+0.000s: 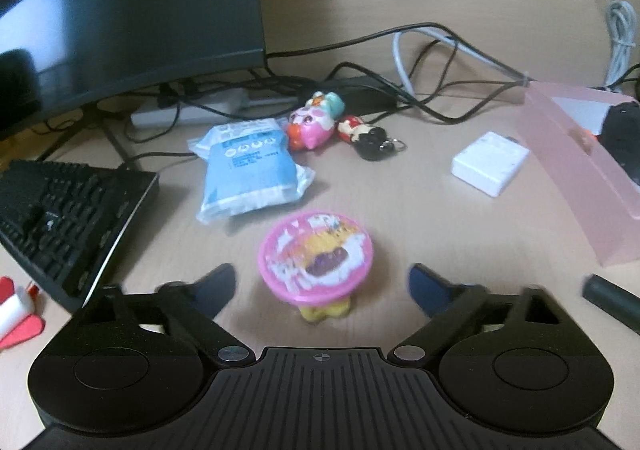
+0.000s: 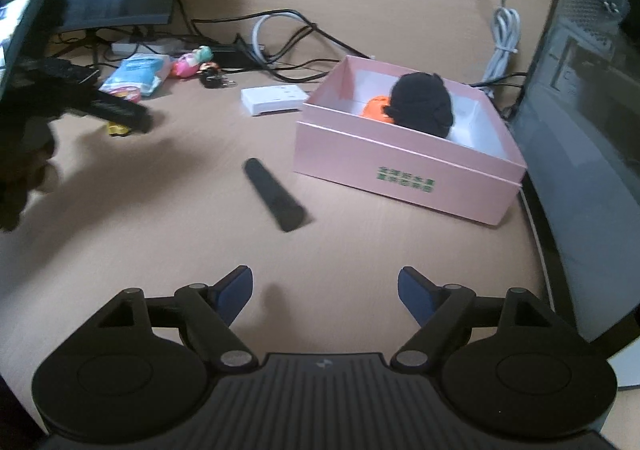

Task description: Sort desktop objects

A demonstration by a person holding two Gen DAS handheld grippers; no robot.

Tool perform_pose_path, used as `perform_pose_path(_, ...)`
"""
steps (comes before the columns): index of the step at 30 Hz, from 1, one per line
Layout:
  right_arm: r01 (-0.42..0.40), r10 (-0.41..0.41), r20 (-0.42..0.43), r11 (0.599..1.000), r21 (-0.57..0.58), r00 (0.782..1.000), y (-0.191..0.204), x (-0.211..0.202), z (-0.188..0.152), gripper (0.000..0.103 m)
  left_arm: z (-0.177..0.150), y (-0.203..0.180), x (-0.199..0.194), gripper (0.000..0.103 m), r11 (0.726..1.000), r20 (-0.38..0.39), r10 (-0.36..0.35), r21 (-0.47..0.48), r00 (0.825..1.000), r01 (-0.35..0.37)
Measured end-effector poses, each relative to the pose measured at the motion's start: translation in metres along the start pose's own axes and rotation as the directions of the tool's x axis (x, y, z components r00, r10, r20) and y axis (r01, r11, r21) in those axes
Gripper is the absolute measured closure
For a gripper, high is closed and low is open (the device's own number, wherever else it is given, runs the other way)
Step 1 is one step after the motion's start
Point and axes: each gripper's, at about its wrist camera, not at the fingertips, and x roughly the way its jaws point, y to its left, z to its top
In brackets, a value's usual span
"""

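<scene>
My left gripper is open, its blue-padded fingers on either side of a pink-lidded jelly cup with a yellow base, standing on the desk. Beyond it lie a blue tissue pack, a pink toy figure, a red and black keychain doll and a white charger. My right gripper is open and empty above bare desk. A black cylinder lies ahead of it. The pink box holds a black object and an orange one.
A monitor and black keyboard stand at the left. Tangled cables and a power strip lie at the back. A dark computer case stands right of the box. The left gripper's body shows at the right wrist view's left.
</scene>
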Motion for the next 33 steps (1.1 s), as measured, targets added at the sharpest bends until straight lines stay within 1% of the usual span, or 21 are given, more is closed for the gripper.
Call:
perform_pose_path(1,-0.004,0.004,0.003,1.0,-0.008,1.0,0.002,0.001,0.001,0.023,0.001,0.001,0.003,0.034,1.0,-0.008,0.0,0.002,1.0,0.0)
perform_pose_path(2,-0.008,0.008,0.007,1.0,-0.014,1.0,0.005,0.002,0.003,0.023,0.001,0.001,0.005,0.048,1.0,-0.016,0.001,0.004,1.0,-0.001)
perform_pose_path(3,-0.013,0.014,0.009,1.0,-0.018,1.0,0.006,0.003,0.005,0.023,0.001,0.003,0.005,0.05,1.0,-0.022,0.004,0.004,1.0,-0.004)
perform_pose_path(7,-0.018,0.019,0.023,0.999,-0.032,1.0,0.011,0.013,0.015,0.023,-0.011,0.009,-0.008,0.05,1.0,-0.031,-0.016,0.001,0.999,0.016)
perform_pose_path(10,0.001,0.0,0.04,0.999,-0.042,0.999,0.014,0.024,0.024,0.023,-0.025,0.014,-0.025,0.05,0.999,-0.052,-0.047,-0.029,0.998,0.046)
perform_pose_path(11,0.008,-0.006,0.04,0.999,-0.046,0.999,0.014,0.029,0.027,0.023,-0.03,0.015,-0.03,0.049,0.997,-0.058,-0.06,-0.044,0.996,0.058)
perform_pose_path(13,0.028,-0.026,0.035,0.998,-0.062,0.999,0.013,0.039,0.031,0.023,-0.042,0.019,-0.041,0.034,0.994,-0.065,-0.081,-0.075,0.995,0.076)
perform_pose_path(14,0.041,-0.039,0.033,0.996,-0.076,0.999,0.012,0.045,0.033,0.023,-0.046,0.02,-0.045,0.021,0.994,-0.063,-0.08,-0.083,0.995,0.074)
perform_pose_path(15,0.061,-0.059,0.032,0.994,-0.088,0.998,0.01,0.05,0.035,0.023,-0.053,0.021,-0.05,0.015,0.993,-0.055,-0.073,-0.094,0.996,0.068)
perform_pose_path(17,0.106,-0.102,0.037,0.989,-0.103,0.994,0.004,0.058,0.036,0.023,-0.062,0.022,-0.055,0.014,0.993,-0.047,-0.07,-0.099,0.996,0.065)
perform_pose_path(18,0.157,-0.152,0.052,0.981,-0.114,0.987,0.002,0.06,0.037,0.023,-0.066,0.022,-0.057,0.01,0.994,-0.034,-0.065,-0.093,0.997,0.062)
perform_pose_path(20,0.247,-0.237,0.086,0.961,-0.122,0.968,0.001,0.061,0.037,0.023,-0.071,0.022,-0.059,0.008,0.994,-0.019,-0.056,-0.095,0.998,0.054)
perform_pose_path(21,0.25,-0.24,0.093,0.962,-0.108,0.966,-0.001,0.059,0.038,0.023,-0.074,0.023,-0.061,0.007,0.994,-0.004,-0.055,-0.097,0.998,0.055)
perform_pose_path(23,0.193,-0.187,0.086,0.979,-0.063,0.979,-0.005,0.054,0.039,0.023,-0.076,0.023,-0.062,0.007,0.993,0.013,-0.053,-0.1,0.998,0.054)
perform_pose_path(25,0.115,-0.113,0.066,0.993,-0.031,0.991,-0.004,0.05,0.038,0.02,-0.076,0.024,-0.062,0.006,0.992,0.022,-0.056,-0.112,0.998,0.058)
perform_pose_path(28,0.053,-0.054,0.037,0.998,0.041,0.998,0.0,0.053,0.038,0.016,-0.077,0.026,-0.061,0.005,0.99,0.029,-0.051,-0.129,0.998,0.054)
perform_pose_path(30,0.043,-0.045,0.018,0.993,0.11,0.999,0.005,0.061,0.04,0.011,-0.077,0.024,-0.061,0.005,0.991,0.031,-0.047,-0.124,0.998,0.05)
perform_pose_path(32,0.064,-0.069,0.023,0.984,0.165,0.997,0.011,0.067,0.041,0.006,-0.078,0.022,-0.061,0.004,0.992,0.029,-0.048,-0.113,0.998,0.051)
perform_pose_path(33,0.085,-0.092,0.026,0.979,0.184,0.995,0.015,0.071,0.043,0.005,-0.078,0.022,-0.061,0.003,0.993,0.027,-0.047,-0.11,0.999,0.05)
